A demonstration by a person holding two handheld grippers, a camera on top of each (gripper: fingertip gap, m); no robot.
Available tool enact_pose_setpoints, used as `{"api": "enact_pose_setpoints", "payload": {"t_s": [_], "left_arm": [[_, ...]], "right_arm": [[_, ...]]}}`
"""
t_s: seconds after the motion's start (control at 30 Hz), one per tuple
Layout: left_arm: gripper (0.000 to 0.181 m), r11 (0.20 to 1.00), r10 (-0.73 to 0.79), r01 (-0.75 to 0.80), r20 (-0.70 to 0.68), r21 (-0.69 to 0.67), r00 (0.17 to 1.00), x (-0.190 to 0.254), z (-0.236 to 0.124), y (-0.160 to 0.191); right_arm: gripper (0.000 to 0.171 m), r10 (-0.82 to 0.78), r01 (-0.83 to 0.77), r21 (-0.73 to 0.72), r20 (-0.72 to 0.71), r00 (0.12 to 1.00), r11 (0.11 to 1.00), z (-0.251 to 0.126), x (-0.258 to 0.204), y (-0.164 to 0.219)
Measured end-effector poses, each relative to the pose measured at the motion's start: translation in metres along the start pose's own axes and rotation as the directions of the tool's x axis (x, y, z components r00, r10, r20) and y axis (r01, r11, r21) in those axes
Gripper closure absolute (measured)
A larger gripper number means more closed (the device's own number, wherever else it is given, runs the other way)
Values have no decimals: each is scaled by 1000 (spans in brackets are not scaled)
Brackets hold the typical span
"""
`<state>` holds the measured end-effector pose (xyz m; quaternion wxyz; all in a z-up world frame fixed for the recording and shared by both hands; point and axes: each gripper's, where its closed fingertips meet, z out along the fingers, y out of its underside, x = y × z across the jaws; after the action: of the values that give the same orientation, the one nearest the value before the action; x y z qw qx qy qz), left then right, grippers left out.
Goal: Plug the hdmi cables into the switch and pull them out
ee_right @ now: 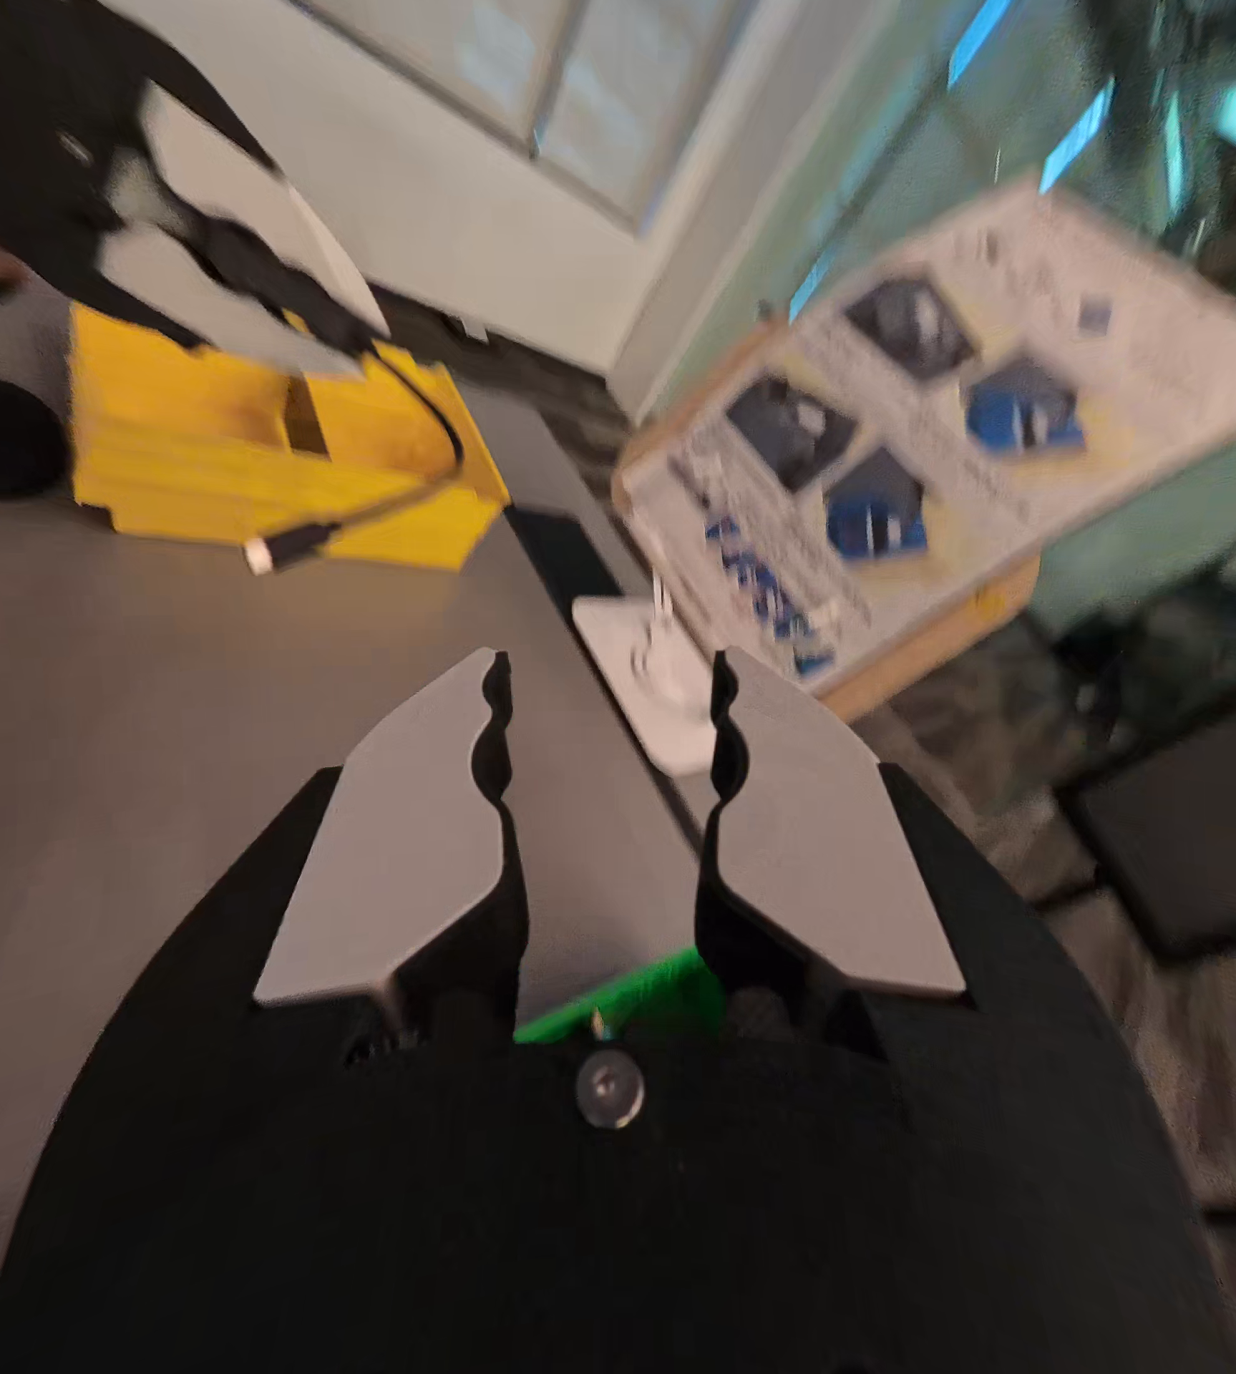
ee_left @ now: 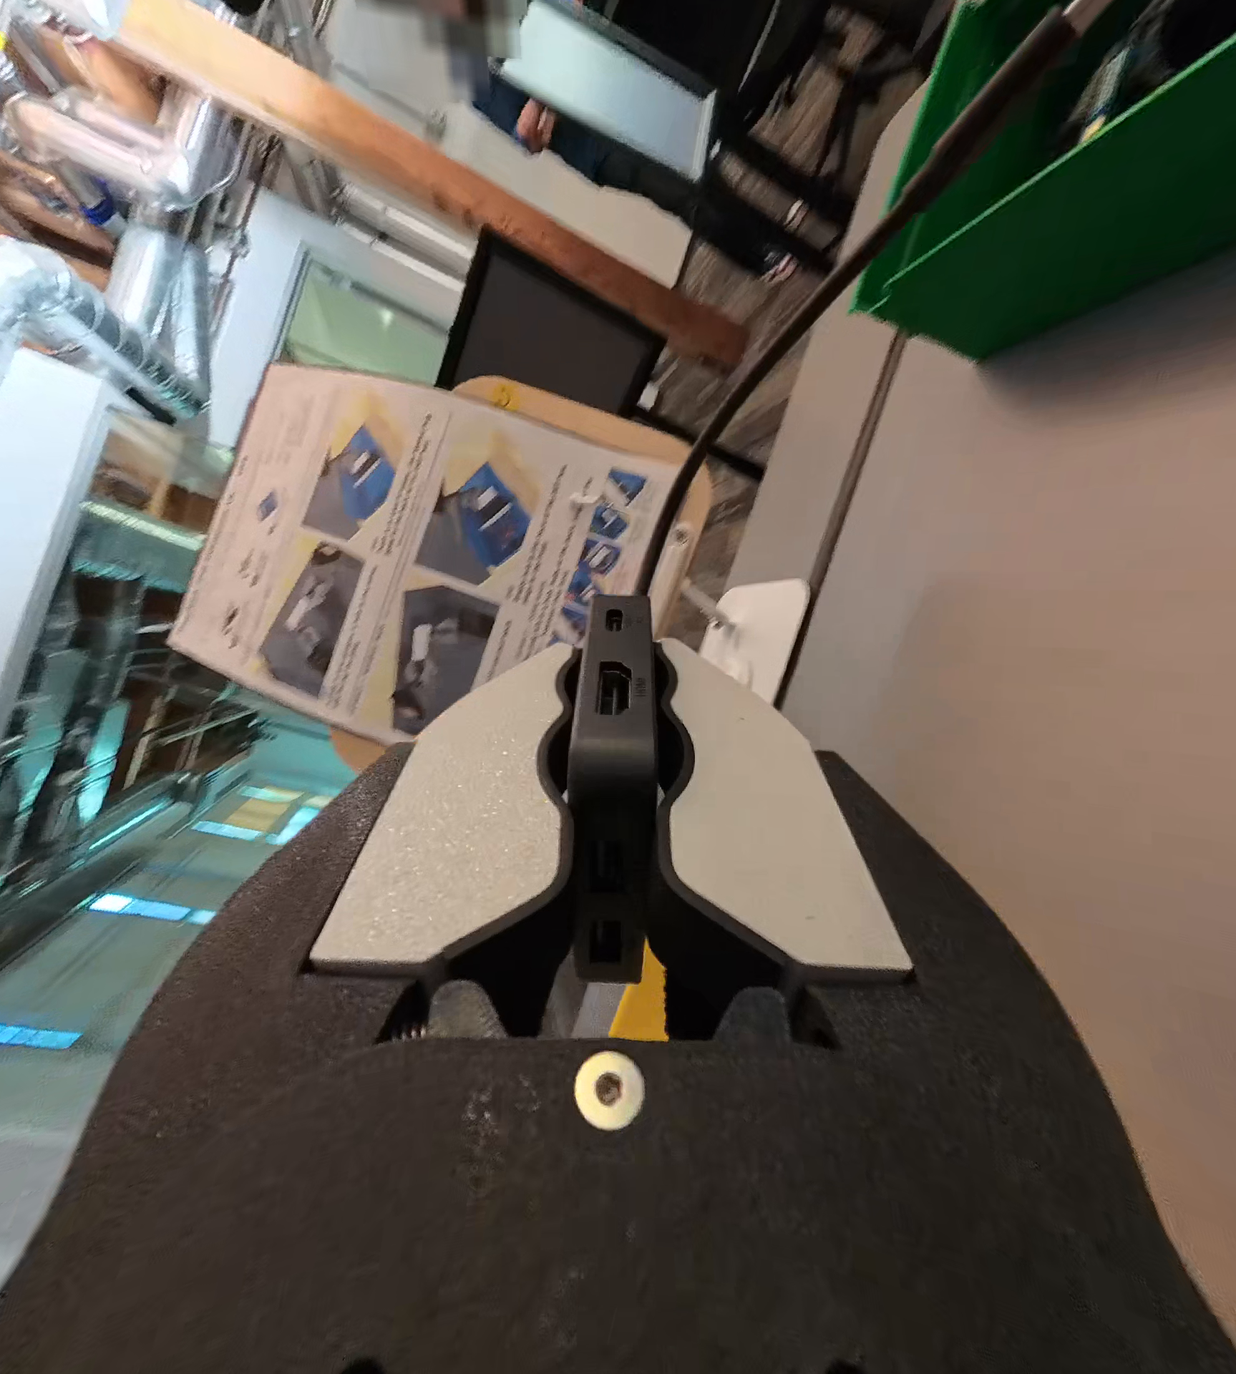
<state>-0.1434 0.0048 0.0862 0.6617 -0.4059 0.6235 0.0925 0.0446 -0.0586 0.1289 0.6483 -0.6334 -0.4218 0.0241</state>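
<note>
My left gripper [ee_left: 615, 654] is shut on the black HDMI switch [ee_left: 611, 751], which stands edgewise between the fingers with its open ports facing the camera. A thin black cable [ee_left: 748, 386] runs from the switch's far end up to the right. In the blurred right wrist view, the left gripper [ee_right: 347, 334] is at the upper left, holding the switch [ee_right: 265, 275] in the air. Its cable [ee_right: 444, 439] hangs in a loop and ends in a silver-tipped plug [ee_right: 287, 543] in front of a yellow bin. My right gripper [ee_right: 611, 662] is open and empty above the grey table [ee_right: 154, 706].
A yellow bin [ee_right: 228, 461] stands at the table's back left. A green bin [ee_left: 1120, 186] is on the table and shows below my right gripper [ee_right: 622, 996]. A white stand base [ee_right: 644, 669] holds a picture board [ee_right: 934, 446] at the table's edge. Spacing between my two grippers at the tips: around 20 centimetres.
</note>
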Motion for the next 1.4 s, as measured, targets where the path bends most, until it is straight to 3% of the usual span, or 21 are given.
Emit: {"api": "enact_pose_setpoints", "payload": {"t_s": [0.13, 0.33, 0.47, 0.53, 0.67, 0.87, 0.93, 1.17, 1.4], "left_arm": [[165, 989, -47, 61, -108, 131, 993, 15, -6, -22], [165, 967, -39, 88, -203, 238, 978, 32, -14, -44], [165, 962, -10, 74, -240, 262, 971, 42, -16, -51], [165, 963, 10, 61, -264, 262, 965, 49, -16, -52], [165, 967, 23, 51, -288, 248, 957, 56, -14, -52], [165, 971, 55, 24, -321, 236, 945, 67, -16, -56], [165, 973, 55, 22, -325, 230, 944, 68, -16, -55], [162, 973, 51, 21, -300, 231, 953, 63, -14, -52], [167, 980, 66, -18, -241, 196, 968, 53, -10, -41]], "right_arm": [[129, -228, 236, 129, -73, 971, 963, 15, -20, -32], [133, -188, 174, 177, 67, 980, 969, 52, -49, -24], [133, -129, 53, 273, 268, 955, 961, 61, -93, -48], [133, -180, 76, 310, 324, 929, 948, 65, -117, -58], [140, -338, 258, 269, 312, 888, 928, 78, -146, -51], [146, -418, 370, 212, 276, 865, 905, 93, -156, -40], [156, -449, 400, 221, 258, 855, 889, 93, -157, -39], [157, -534, 509, 163, 207, 820, 845, 90, -154, -41], [156, -477, 450, 163, 216, 852, 878, 79, -142, -45]]}}
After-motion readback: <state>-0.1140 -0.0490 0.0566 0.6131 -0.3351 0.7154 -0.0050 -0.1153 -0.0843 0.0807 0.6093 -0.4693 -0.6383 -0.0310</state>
